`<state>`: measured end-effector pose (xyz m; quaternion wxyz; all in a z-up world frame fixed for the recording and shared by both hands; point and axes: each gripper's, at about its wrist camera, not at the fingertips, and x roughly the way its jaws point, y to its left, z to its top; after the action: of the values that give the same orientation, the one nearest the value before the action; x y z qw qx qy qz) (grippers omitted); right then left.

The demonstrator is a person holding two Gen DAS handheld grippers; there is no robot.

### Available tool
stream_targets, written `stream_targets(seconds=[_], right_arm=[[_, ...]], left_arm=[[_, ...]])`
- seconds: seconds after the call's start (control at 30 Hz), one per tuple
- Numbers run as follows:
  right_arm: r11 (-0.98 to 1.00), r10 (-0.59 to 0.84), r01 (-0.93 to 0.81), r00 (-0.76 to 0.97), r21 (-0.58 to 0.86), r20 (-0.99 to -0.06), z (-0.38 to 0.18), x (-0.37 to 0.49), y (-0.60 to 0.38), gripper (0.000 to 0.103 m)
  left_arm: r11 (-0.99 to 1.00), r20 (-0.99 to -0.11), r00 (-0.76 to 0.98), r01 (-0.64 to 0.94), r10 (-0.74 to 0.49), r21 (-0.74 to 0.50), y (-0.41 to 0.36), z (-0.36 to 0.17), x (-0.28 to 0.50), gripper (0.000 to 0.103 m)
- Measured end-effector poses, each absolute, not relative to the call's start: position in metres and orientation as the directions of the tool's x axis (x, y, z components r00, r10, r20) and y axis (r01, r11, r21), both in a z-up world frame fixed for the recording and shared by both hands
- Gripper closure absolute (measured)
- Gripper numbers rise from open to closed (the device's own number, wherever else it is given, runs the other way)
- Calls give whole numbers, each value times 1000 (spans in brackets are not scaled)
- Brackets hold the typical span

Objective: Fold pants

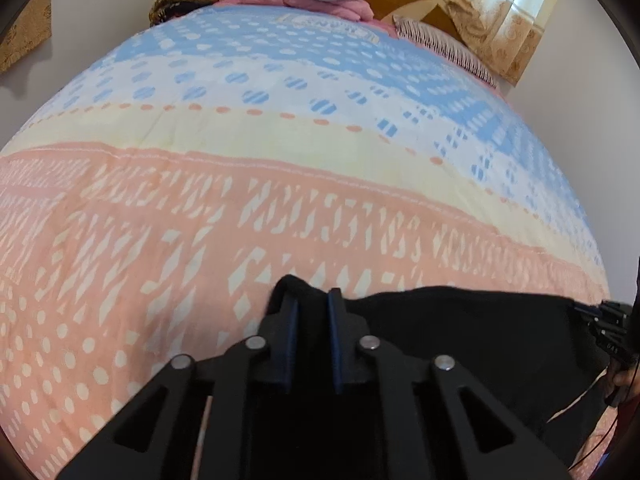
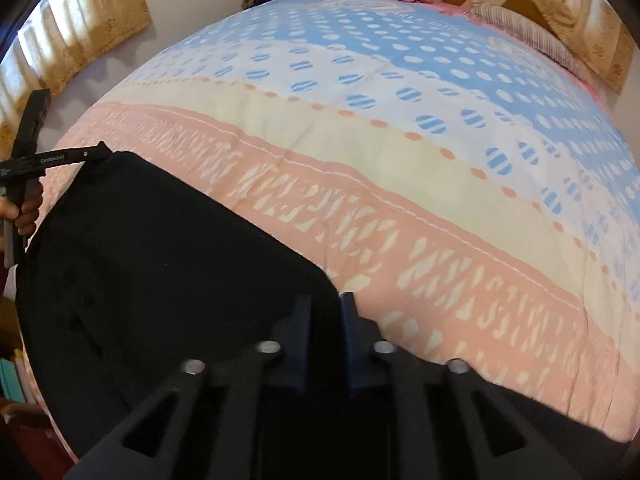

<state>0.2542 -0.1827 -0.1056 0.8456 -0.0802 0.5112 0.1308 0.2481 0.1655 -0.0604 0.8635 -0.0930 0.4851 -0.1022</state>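
Pants [image 2: 160, 264] lie black on the bedspread [image 1: 280, 200] near its edge. Left gripper [image 1: 312, 300] and right gripper [image 2: 326, 300] each pinch one corner, probably to lift the cloth evenly for folding.

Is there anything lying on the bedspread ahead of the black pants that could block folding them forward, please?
Nothing visible does. Both the left gripper and right gripper are shut on the black fabric pants, and the pink, cream and blue patterned bedspread ahead is bare up to the pillows.
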Motion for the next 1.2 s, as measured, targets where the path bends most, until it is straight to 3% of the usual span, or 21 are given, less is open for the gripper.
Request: stream_targets(seconds=[0.23, 0.5, 0.6, 0.67, 0.77, 0.83, 0.87, 0.9, 0.97, 1.0, 1.03, 1.07, 1.13, 1.2], right_arm=[[969, 190, -243, 616, 44, -764, -45, 185, -176, 99], [949, 293, -296, 710, 107, -641, -1, 69, -153, 103], [942, 313, -314, 688, 120, -655, -14, 41, -145, 103], [955, 250, -291, 689, 56, -680, -25, 31, -140, 103], [949, 308, -261, 666, 175, -679, -36, 41, -157, 102], [935, 351, -215, 662, 281, -663, -36, 56, -174, 102], [933, 355, -202, 663, 299, -659, -35, 59, -178, 102], [926, 367, -195, 664, 324, -651, -33, 67, -183, 102], [912, 391, -185, 662, 366, -640, -30, 77, -188, 100], [901, 408, -178, 659, 395, -632, -30, 84, -193, 98], [884, 428, -162, 656, 438, -622, -30, 93, -198, 87], [866, 449, -150, 652, 476, -611, -33, 100, -202, 56], [813, 502, -134, 653, 567, -566, -38, 110, -210, 19], [802, 507, -126, 662, 584, -553, -41, 116, -214, 19]], left_arm=[[954, -672, 682, 144, -289, -264, 179, -7, 198, 90], [948, -471, 830, 204, -299, -243, 202, 24, 113, 90], [954, -479, 832, 185, -279, -235, 213, 15, 96, 89], [959, -525, 809, 162, -264, -231, 215, 5, 96, 90], [960, -598, 756, 152, -267, -237, 213, -1, 105, 87], [957, -624, 730, 158, -279, -242, 209, 2, 117, 78], [960, -627, 729, 159, -273, -232, 208, 2, 121, 62], [961, -624, 733, 166, -269, -219, 205, 4, 129, 38], [960, -613, 740, 194, -277, -199, 200, 5, 150, 10], [961, -615, 739, 199, -275, -190, 198, 3, 161, 7], [964, -627, 732, 203, -266, -172, 193, 0, 178, 7], [966, -642, 722, 204, -256, -156, 188, -5, 182, 7], [971, -675, 699, 192, -236, -141, 183, -16, 200, 7], [973, -720, 655, 186, -229, -140, 181, -34, 219, 7]])
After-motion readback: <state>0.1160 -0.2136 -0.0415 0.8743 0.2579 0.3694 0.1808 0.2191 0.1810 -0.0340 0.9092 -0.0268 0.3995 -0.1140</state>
